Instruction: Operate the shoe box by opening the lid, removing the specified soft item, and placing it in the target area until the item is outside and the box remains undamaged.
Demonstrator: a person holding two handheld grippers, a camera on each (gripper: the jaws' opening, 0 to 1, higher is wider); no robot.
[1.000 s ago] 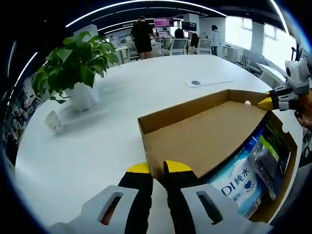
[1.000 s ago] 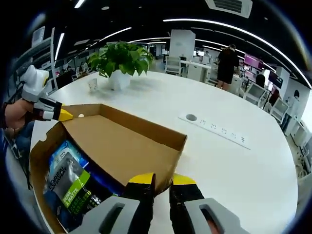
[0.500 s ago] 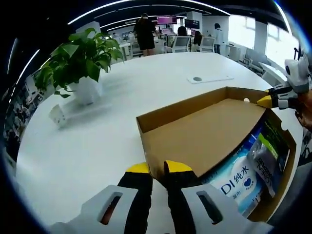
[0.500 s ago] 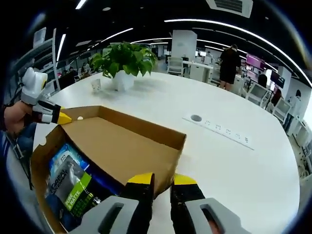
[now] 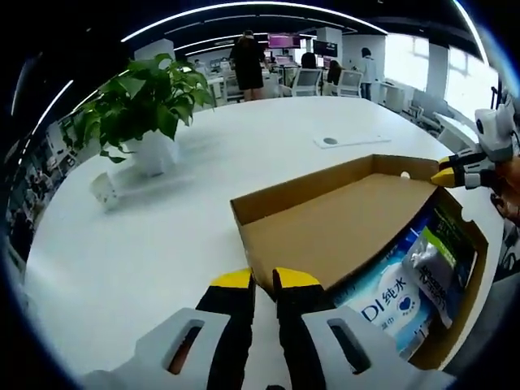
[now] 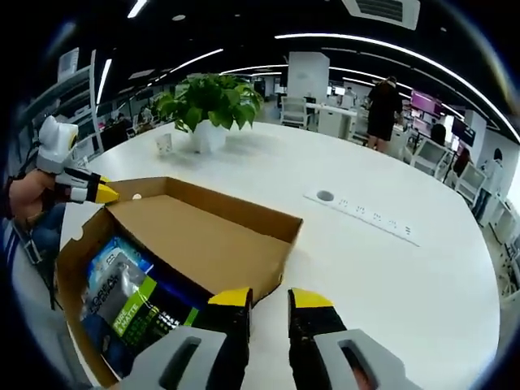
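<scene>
The shoe box (image 5: 467, 244) sits on the white table (image 5: 162, 236), its lid (image 5: 333, 223) raised, soft packs (image 5: 406, 284) lying inside. The left gripper (image 5: 264, 280) pinches the lid's corner. The right gripper (image 6: 268, 299) stands slightly parted, seemingly just off the lid's edge. A potted plant (image 6: 210, 106) stands beyond.

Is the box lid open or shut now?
Open: the lid is lifted back, and packets show inside the box.
</scene>
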